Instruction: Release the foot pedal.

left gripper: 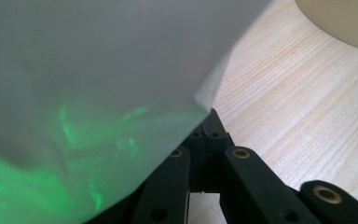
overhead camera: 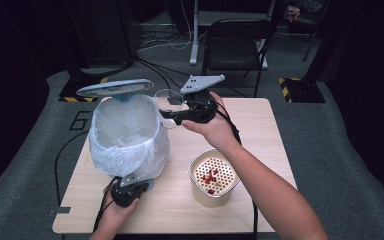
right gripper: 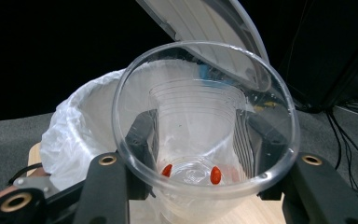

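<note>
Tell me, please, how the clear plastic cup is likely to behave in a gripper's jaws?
The clear plastic cup looks thin-walled, so it probably flexes if squeezed. Nearly empty, with a few red bits left, it is likely very light. Its smooth sides may slip.

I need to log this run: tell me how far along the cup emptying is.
Done: the bin stands open with its lid up, and red bits lie on the perforated strainer of the beige container. In hand: the right tool holds the clear cup, tipped on its side beside the bin's rim, while the left tool sits shut at the bin's base. Left: two red bits remain in the cup.
</note>
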`<action>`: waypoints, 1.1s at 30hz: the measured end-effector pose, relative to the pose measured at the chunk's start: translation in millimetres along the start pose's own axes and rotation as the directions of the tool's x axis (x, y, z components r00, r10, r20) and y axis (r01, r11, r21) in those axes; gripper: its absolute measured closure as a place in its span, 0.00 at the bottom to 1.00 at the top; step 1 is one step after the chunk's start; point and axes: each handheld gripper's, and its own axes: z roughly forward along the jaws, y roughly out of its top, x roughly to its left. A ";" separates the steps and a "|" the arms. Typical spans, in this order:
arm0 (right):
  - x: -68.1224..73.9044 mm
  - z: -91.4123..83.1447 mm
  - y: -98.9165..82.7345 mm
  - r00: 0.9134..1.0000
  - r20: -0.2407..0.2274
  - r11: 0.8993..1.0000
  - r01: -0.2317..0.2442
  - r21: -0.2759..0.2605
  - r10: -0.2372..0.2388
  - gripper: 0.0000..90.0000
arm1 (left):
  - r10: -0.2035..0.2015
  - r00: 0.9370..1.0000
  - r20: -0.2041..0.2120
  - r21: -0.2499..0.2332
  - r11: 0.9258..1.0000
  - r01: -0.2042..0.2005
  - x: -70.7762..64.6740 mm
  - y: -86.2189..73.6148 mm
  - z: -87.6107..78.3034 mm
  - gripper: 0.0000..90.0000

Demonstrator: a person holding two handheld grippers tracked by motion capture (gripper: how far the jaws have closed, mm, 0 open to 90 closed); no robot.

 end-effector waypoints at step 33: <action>26.4 71.4 10.7 0.993 -0.112 0.999 0.035 0.042 -0.030 0.55 | 0.052 0.999 -0.010 0.027 0.998 -0.052 3.7 0.7 -2.0 1.00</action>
